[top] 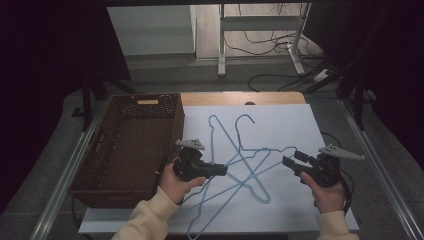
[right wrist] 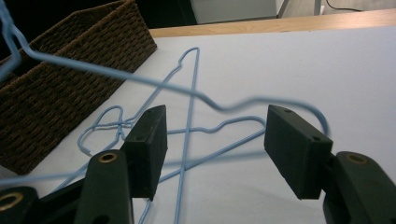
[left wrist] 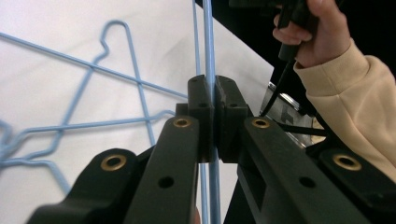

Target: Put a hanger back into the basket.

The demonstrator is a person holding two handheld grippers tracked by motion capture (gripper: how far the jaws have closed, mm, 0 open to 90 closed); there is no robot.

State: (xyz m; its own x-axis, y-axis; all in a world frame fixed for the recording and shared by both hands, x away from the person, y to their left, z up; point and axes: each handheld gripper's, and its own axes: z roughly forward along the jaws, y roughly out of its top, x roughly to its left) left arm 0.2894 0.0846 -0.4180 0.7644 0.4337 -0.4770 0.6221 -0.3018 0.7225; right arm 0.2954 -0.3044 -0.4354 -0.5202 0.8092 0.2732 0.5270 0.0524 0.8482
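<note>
Thin light-blue wire hanger (top: 240, 159), bent shoulders, hook end curled; it sat raised over the white table sheet (top: 295, 125), crossing two more hangers (top: 225, 145). Left gripper (top: 220, 170) pinched its wire tight. Right gripper (top: 289, 162) stood wide, wire between the jaws, untouched.

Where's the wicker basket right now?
In the high view the wicker basket sits at the table's left edge, just left of the left gripper and the blue wire hangers on the white sheet.
</note>
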